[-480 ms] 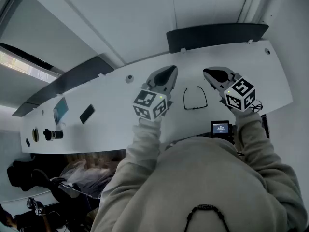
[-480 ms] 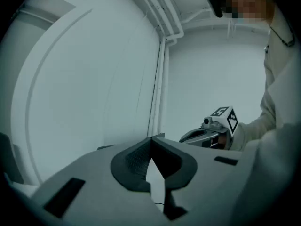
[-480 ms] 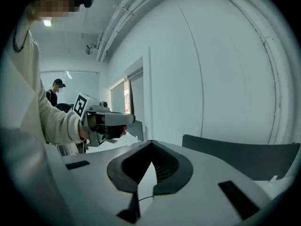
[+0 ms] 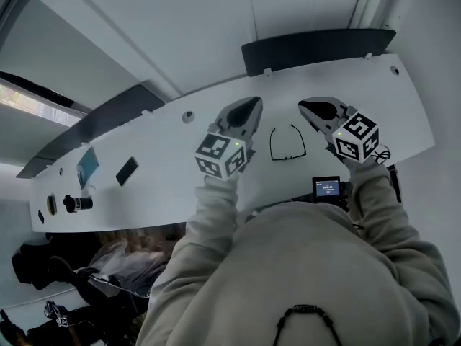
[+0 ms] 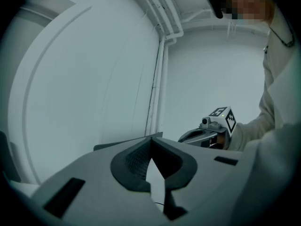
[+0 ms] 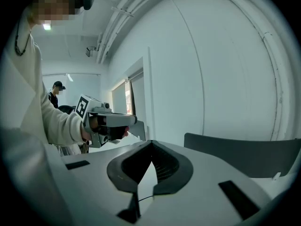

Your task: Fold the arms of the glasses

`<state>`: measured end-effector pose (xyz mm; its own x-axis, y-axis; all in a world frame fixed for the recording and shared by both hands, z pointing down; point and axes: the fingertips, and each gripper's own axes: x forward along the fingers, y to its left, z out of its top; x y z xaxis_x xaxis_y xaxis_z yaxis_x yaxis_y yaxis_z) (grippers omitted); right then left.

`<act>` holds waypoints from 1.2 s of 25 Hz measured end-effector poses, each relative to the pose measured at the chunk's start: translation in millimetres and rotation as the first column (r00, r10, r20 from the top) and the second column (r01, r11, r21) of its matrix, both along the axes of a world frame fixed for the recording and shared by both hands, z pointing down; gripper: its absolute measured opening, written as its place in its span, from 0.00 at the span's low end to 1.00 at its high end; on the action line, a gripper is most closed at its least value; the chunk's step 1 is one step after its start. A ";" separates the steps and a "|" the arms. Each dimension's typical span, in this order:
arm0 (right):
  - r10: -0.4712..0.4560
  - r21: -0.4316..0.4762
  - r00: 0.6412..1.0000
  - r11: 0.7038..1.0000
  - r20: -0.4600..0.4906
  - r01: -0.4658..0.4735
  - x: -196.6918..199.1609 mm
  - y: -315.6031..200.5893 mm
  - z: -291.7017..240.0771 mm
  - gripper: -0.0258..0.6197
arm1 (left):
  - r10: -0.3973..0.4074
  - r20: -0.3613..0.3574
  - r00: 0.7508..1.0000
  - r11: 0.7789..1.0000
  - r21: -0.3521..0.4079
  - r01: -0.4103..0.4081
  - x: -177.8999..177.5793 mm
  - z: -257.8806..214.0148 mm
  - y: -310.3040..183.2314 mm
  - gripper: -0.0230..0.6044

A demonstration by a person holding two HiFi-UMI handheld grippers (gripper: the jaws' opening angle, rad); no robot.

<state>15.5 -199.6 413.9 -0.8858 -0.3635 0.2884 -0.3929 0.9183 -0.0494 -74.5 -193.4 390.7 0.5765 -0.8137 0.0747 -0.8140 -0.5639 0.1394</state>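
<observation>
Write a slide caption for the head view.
Left gripper and right gripper, both shut, flank glasses on white table.

Nothing legible — display [image 4: 328, 187] too small.

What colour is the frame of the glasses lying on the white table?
Black, a thin frame; the head view shows the glasses best.

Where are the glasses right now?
In the head view, the black glasses lie on the white table, in the gap between the left gripper and the right gripper, with their arms open.
</observation>
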 end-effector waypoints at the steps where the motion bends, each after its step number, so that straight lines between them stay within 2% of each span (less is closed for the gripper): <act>1: 0.000 -0.002 1.000 1.000 0.000 0.000 0.9 0.2 0.9 0.07 | 0.001 0.000 1.000 1.000 -0.001 -0.001 0.7 0.9 0.1 0.04; 8: -0.009 0.002 1.000 1.000 0.008 0.009 3.9 -1.5 1.5 0.07 | 0.008 -0.001 1.000 1.000 -0.007 -0.008 7.0 4.4 -1.5 0.04; 20: -0.060 0.011 0.997 0.998 -0.044 0.061 7.3 7.7 10.7 0.07 | 0.017 -0.007 1.000 1.000 -0.017 -0.017 13.0 3.3 -8.2 0.04; 24: -0.131 0.053 0.986 0.989 -0.100 0.137 0.6 20.2 17.9 0.07 | 0.022 -0.006 1.000 0.999 -0.030 -0.022 18.2 9.3 -7.8 0.04; 30: -0.183 -0.001 0.971 0.983 -0.152 0.185 -2.1 25.4 52.6 0.07 | 0.012 -0.036 0.999 0.997 -0.072 -0.014 20.5 25.8 -9.9 0.04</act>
